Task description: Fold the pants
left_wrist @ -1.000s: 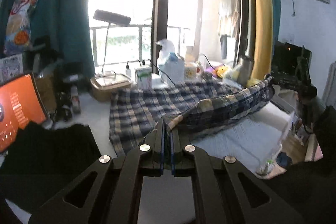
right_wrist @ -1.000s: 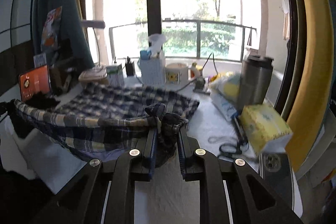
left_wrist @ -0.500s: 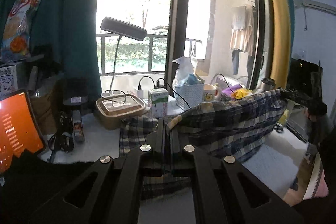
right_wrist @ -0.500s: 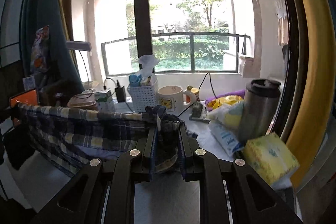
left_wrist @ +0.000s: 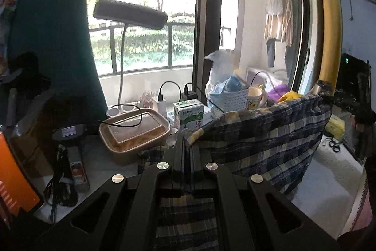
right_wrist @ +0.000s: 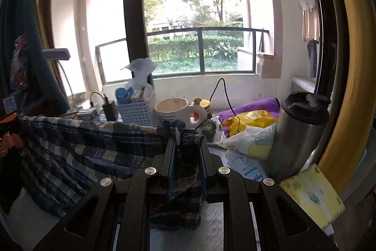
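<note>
The pants are blue, yellow and white plaid (left_wrist: 263, 135). Both grippers hold them raised above the white table, stretched between them. My left gripper (left_wrist: 186, 145) is shut on one end of the raised edge. My right gripper (right_wrist: 186, 140) is shut on a bunched wad of the other end; it also shows at the far right of the left wrist view (left_wrist: 329, 95). In the right wrist view the plaid pants (right_wrist: 77, 147) hang in a sagging band to the left. The lower part drapes under both grippers.
At the back by the window stand a tan lidded container (left_wrist: 134, 128), a milk carton (left_wrist: 190, 114), a white basket (right_wrist: 137, 109), a mug (right_wrist: 174, 109), a steel tumbler (right_wrist: 296, 133) and a yellow tissue pack (right_wrist: 310, 197). A desk lamp (left_wrist: 129, 13) and an orange-screened tablet (left_wrist: 14, 178) stand left.
Both grippers have risen and moved toward the window, lifting the held edge of the pants off the table. The cloth, which lay spread flat, now hangs between them.
</note>
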Available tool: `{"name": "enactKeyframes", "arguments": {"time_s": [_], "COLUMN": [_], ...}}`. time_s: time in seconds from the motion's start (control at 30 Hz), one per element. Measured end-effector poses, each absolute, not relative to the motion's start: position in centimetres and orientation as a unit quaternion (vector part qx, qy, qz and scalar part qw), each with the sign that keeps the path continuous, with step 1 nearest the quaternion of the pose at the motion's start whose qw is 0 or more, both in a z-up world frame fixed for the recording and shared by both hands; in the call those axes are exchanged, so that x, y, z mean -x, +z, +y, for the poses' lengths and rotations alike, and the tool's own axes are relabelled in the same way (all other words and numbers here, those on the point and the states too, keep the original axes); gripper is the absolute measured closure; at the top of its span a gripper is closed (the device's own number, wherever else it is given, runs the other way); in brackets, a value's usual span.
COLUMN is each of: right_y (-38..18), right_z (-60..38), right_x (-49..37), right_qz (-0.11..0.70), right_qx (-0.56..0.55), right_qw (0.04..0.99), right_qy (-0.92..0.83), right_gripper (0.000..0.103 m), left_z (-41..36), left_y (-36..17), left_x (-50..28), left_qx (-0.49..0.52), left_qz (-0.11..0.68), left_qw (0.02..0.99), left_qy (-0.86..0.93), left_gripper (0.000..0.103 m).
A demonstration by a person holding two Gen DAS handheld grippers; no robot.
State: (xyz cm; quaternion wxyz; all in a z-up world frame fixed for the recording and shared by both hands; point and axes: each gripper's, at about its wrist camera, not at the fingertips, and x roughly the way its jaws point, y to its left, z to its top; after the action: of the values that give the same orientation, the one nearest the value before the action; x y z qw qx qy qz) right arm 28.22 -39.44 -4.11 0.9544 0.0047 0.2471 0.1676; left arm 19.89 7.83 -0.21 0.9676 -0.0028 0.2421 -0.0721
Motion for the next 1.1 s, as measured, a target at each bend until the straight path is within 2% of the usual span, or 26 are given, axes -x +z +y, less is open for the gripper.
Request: {"name": "enactKeyframes", "arguments": {"time_s": [0.47,0.63,0.67,0.7,0.77,1.0,1.1], "right_y": [-9.6,-11.4,-11.8,-12.0,-12.6,-13.5,-13.1], "right_z": [-37.6,-36.3,-36.1,-35.8,-35.1,-34.9,-34.5], "right_x": [-37.7,-40.4,-40.8,-41.0,-41.3,-41.7,-41.2], "right_qz": [0.327,0.351,0.357,0.361,0.366,0.372,0.367], "right_qx": [-0.019,0.0,0.004,0.01,0.028,0.037,0.054], "right_qw": [0.933,0.925,0.923,0.923,0.921,0.92,0.922], "right_qy": [0.148,0.142,0.141,0.137,0.129,0.115,0.109], "right_gripper": [0.085,0.085,0.085,0.085,0.085,0.084,0.078], "left_z": [8.7,8.9,9.0,9.1,9.7,11.8,11.9], "left_y": [-7.0,-8.1,-8.1,-8.1,-8.2,-7.4,-8.0], "left_x": [-29.5,-30.8,-30.9,-30.7,-30.6,-27.6,-25.3], "left_qx": [0.0,-0.023,-0.026,-0.031,-0.03,0.019,0.025], "left_qz": [0.345,0.357,0.355,0.35,0.345,0.333,0.349], "left_qw": [0.937,0.934,0.935,0.936,0.938,0.941,0.935], "left_qy": [-0.049,-0.012,-0.006,0.011,0.032,0.055,0.053], "left_gripper": [0.101,0.095,0.09,0.076,0.059,0.057,0.056]}}
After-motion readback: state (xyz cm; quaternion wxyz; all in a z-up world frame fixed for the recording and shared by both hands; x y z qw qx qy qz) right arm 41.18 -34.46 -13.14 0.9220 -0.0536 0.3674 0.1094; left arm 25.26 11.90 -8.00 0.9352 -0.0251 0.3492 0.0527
